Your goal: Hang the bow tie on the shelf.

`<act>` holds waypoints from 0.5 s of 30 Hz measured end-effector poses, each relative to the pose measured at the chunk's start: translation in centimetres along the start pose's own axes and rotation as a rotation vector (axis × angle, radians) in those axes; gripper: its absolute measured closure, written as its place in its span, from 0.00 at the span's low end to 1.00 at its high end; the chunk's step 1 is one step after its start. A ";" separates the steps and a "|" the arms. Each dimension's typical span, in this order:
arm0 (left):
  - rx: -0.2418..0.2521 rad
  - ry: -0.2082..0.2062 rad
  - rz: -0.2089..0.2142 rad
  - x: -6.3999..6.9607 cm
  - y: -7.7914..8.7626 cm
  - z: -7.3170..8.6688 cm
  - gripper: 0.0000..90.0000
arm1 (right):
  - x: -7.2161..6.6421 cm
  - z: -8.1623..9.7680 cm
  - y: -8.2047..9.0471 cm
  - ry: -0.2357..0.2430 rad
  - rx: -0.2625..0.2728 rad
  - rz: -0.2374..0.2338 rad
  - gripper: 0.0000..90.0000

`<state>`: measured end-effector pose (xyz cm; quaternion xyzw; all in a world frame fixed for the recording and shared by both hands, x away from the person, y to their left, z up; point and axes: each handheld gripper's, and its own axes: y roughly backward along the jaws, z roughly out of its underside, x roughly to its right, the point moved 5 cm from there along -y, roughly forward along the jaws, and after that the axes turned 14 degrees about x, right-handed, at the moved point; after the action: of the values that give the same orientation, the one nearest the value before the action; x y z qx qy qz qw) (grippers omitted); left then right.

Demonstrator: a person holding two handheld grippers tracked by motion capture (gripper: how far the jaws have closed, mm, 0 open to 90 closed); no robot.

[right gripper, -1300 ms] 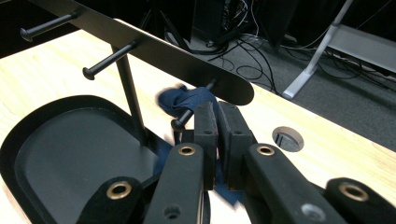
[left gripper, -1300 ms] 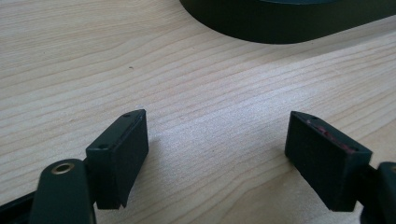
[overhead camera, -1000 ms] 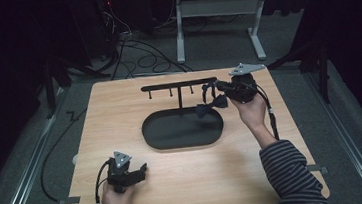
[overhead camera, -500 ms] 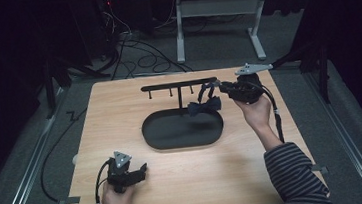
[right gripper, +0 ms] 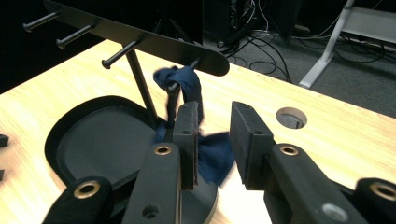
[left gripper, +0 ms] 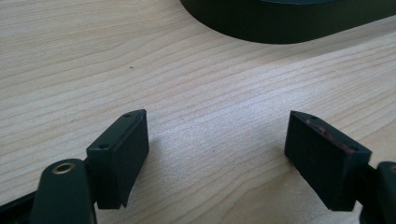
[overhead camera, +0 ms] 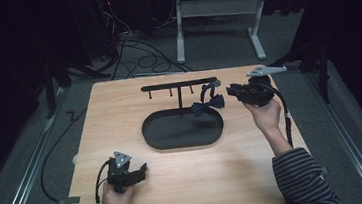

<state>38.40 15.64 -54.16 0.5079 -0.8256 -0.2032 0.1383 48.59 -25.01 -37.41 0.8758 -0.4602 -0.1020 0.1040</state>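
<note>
Bow tie (overhead camera: pixel 208 104), dark navy blue, plain, same in the right gripper view (right gripper: pixel 205 140); stand (overhead camera: pixel 180 85) with pegged crossbar, matte black; oval tray (overhead camera: pixel 183 141), matte black, rim and floor alike; table (overhead camera: pixel 176 183), pale wood with fine straight grain, light honey tone; left gripper (overhead camera: pixel 134 173), black, topped by a grey three-cornered plate, brass-coloured rivet on the arm, reddish streak along one pad edge; right gripper (overhead camera: pixel 232 91), black, grey plate, brass-coloured rivets; sleeve (overhead camera: pixel 302 178), dark with thin pale stripes; floor (overhead camera: pixel 352 130), grey.
</note>
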 end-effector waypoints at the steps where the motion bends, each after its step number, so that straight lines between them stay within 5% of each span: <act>1: 0.000 0.000 0.000 0.0 0.0 0.0 0.25 | 0.0 0.0 0.2 0.000 0.004 -0.005 0.82; 15: 0.000 0.000 0.000 0.0 0.0 0.0 0.25 | 0.1 0.5 3.0 -0.021 0.033 -0.031 0.79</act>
<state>38.40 15.64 -54.17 0.5079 -0.8256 -0.2032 0.1382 46.20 -26.78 -37.07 0.8833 -0.4492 -0.1053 0.0832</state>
